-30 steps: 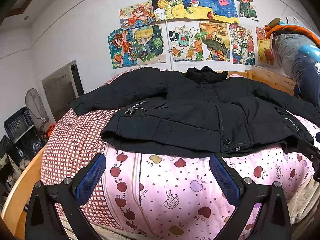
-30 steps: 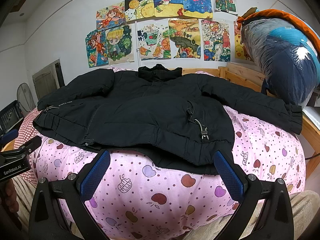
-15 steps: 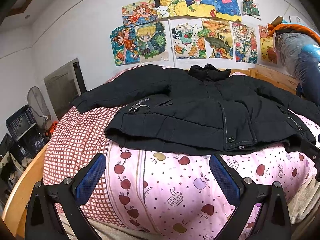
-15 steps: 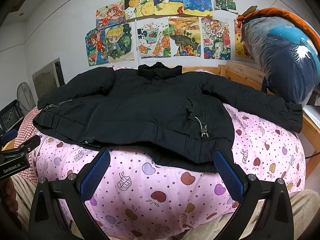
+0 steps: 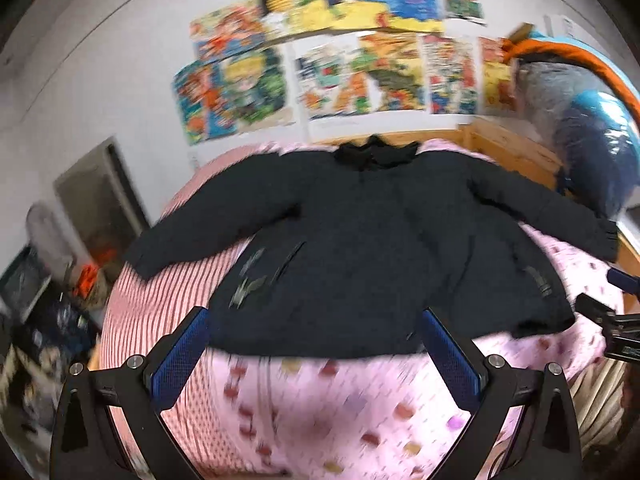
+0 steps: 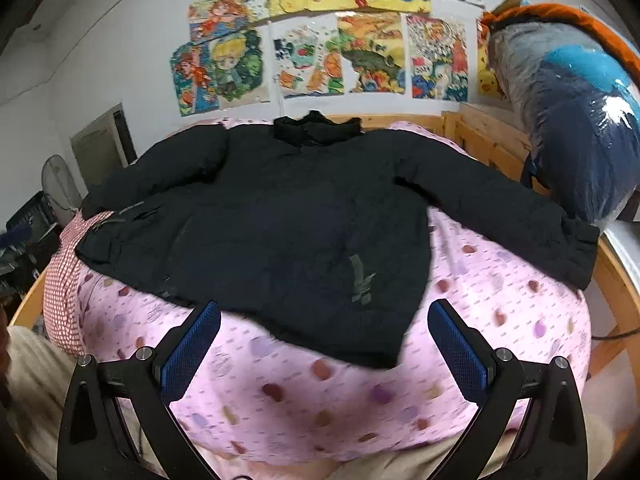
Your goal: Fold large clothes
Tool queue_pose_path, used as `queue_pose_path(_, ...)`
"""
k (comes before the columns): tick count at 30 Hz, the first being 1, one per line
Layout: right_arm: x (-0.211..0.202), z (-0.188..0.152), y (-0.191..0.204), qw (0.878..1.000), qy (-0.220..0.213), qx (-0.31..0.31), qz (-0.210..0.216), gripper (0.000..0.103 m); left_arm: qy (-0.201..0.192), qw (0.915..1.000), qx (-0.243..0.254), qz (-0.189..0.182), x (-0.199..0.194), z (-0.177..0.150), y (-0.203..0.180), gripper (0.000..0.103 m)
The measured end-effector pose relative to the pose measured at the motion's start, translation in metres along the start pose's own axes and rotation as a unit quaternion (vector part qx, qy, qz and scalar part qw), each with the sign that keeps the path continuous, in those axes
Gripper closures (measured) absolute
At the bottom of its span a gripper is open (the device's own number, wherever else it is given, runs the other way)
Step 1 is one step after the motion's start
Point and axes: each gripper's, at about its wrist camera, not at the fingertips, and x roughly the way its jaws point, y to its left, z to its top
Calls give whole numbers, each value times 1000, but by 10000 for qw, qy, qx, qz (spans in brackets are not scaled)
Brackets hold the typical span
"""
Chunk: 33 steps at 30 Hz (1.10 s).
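Observation:
A large black padded jacket (image 5: pixel 360 248) lies front up and spread flat on the bed, collar toward the wall, both sleeves stretched out to the sides. In the right wrist view the same jacket (image 6: pixel 288 216) fills the middle, its right sleeve cuff (image 6: pixel 576 248) near the bed's wooden rail. My left gripper (image 5: pixel 316 356) hangs open above the bed's near edge, just short of the jacket's hem, holding nothing. My right gripper (image 6: pixel 324 344) is open too, in front of the hem's right corner. Both views are motion-blurred.
The bed has a pink fruit-print cover (image 6: pixel 320 392) and a red checked sheet (image 5: pixel 160 304) on the left. A wooden bed frame (image 6: pixel 496 144) and a plastic-wrapped bundle (image 6: pixel 568 112) stand at right. Posters cover the wall (image 6: pixel 320 40). A fan and crates (image 5: pixel 36 280) sit at left.
Both grippers have risen and tilted down, so more of the jacket's top shows and it sits lower in view. Jaws stay open; the jacket has not moved.

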Motion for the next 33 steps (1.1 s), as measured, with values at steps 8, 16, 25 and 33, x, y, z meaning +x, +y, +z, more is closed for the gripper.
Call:
queue_pose_path(8, 5, 31, -49, 9908, -56, -215, -1336, 1, 321, 9958, 629, -582, 43, 89, -53, 0)
queue_pose_path(16, 48, 66, -108, 9853, -43, 537, -1621, 1, 120, 9951, -149, -966, 143, 143, -72, 0)
queue_pose_path(25, 101, 72, -149, 9737, -151, 1424, -1774, 1, 454, 9916, 90, -1211, 272, 183, -130, 0)
queue_pose_path(33, 116, 18, -198, 8926, -766, 3962, -2008, 1, 491, 9786, 614, -1903, 381, 203, -230, 0)
